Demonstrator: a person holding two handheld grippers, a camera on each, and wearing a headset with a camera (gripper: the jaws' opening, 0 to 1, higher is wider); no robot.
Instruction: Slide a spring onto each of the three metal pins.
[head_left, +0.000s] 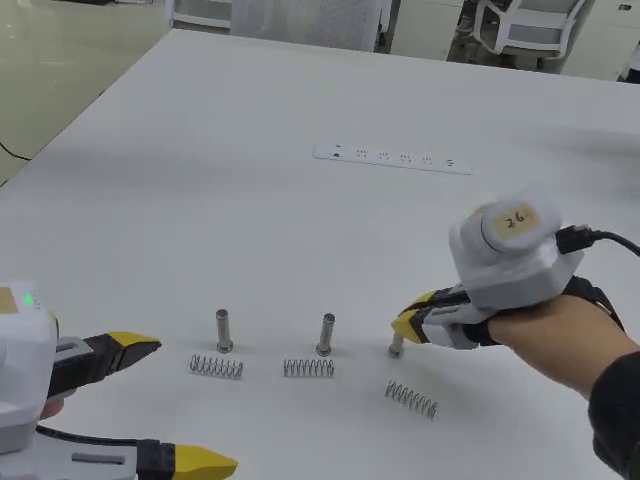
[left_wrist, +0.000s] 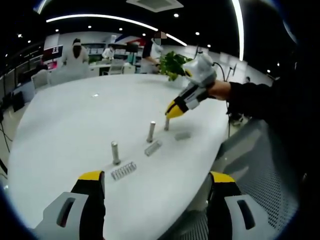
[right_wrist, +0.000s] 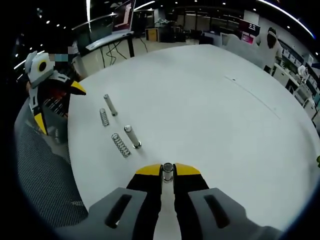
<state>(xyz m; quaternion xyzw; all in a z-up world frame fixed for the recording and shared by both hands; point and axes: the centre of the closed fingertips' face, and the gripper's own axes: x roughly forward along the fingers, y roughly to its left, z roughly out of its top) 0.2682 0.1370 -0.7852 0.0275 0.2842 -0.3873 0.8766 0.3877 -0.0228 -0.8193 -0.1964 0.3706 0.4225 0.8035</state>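
Three metal pins stand upright in a row on the white table: left pin (head_left: 223, 330), middle pin (head_left: 326, 333), right pin (head_left: 397, 346). A spring lies flat in front of each: left spring (head_left: 216, 367), middle spring (head_left: 308, 368), right spring (head_left: 411, 398). My right gripper (head_left: 408, 325) is shut on the right pin (right_wrist: 167, 170), whose top pokes up between the yellow tips. My left gripper (head_left: 172, 404) hangs open at the near left, short of the left spring (left_wrist: 123, 170) and left pin (left_wrist: 115, 152), with nothing between its jaws.
A white power strip (head_left: 392, 158) lies farther back on the table (head_left: 300, 110). Office chairs (head_left: 525, 30) stand beyond the far edge. The table's near edge (left_wrist: 200, 165) runs just under my left gripper. People stand far off in the room.
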